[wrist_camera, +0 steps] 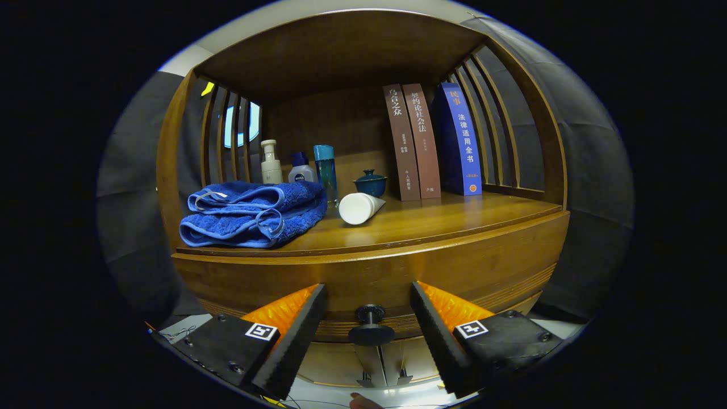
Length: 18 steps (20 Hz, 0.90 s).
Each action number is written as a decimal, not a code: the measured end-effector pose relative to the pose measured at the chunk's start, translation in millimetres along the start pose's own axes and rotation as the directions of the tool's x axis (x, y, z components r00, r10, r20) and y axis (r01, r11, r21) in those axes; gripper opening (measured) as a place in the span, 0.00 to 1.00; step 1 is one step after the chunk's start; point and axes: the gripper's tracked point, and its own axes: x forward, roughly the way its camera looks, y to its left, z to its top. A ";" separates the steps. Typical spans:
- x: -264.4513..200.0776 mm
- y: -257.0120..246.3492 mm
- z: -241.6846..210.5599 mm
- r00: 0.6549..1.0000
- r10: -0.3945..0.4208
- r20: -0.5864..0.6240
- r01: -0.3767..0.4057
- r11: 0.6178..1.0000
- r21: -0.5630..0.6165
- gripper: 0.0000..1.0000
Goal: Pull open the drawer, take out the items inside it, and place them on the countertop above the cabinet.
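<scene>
My gripper (369,329) is spread wide, holding nothing, with the drawer knob (370,325) between the fingers. The drawer front (369,278) runs left-right across my view, flush and facing me. A folded blue towel (250,218) and a white tube (359,208), cap toward me, lie on the countertop (454,218) beyond. That fits either drawer about to open or already emptied.
</scene>
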 end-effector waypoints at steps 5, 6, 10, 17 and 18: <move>-30.8 2.7 25.7 0.999 0.015 0.030 -0.015 1.000 -0.023 0.99; -38.3 5.8 33.1 0.999 0.023 0.032 -0.022 0.999 -0.024 0.99; -69.9 17.5 65.7 0.995 0.062 0.077 -0.058 0.997 -0.052 0.99; -129.1 45.7 149.4 0.987 0.102 0.122 -0.091 0.991 -0.095 0.99; -135.3 48.4 153.0 0.987 0.107 0.117 -0.097 0.991 -0.090 0.99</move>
